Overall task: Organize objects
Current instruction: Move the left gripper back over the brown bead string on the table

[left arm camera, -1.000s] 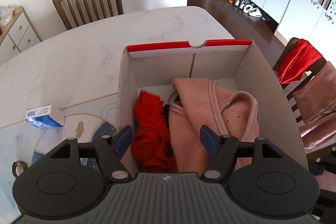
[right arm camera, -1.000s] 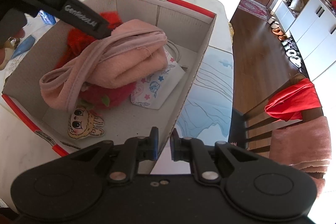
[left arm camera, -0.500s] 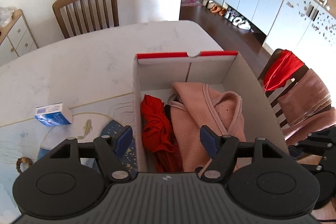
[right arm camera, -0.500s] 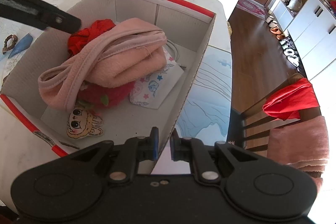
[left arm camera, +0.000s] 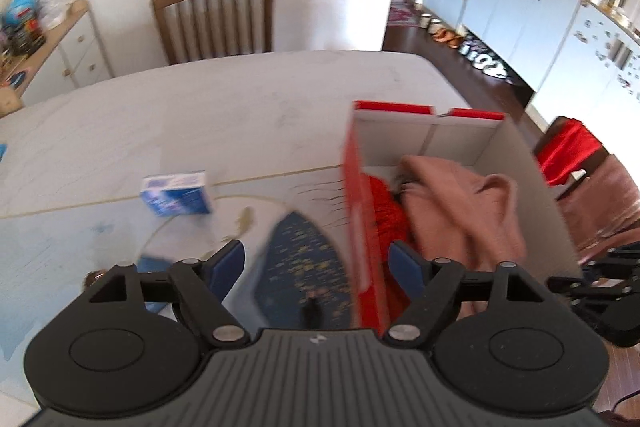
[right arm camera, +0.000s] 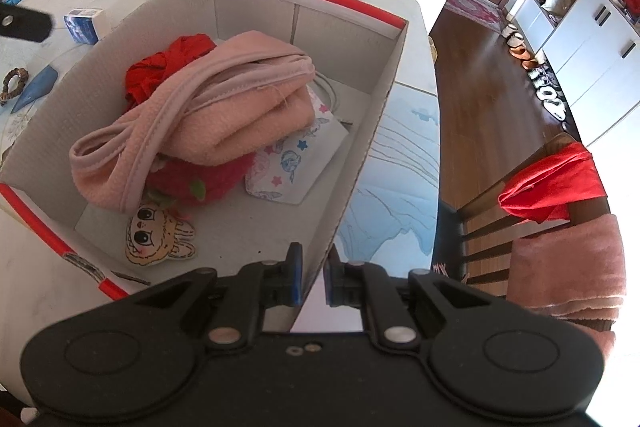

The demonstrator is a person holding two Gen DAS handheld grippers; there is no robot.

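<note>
- Your left tongs (left arm camera: 316, 263) have left the red-rimmed cardboard box (left arm camera: 362, 227), opening empty toward the small blue-and-white carton (left arm camera: 176, 194) on the counter (left arm camera: 180, 123).
- Your right tongs (right arm camera: 312, 277) stay pinching the box wall.

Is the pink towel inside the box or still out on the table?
Inside: the pink towel lies heaped within the box walls, over other items.
</note>
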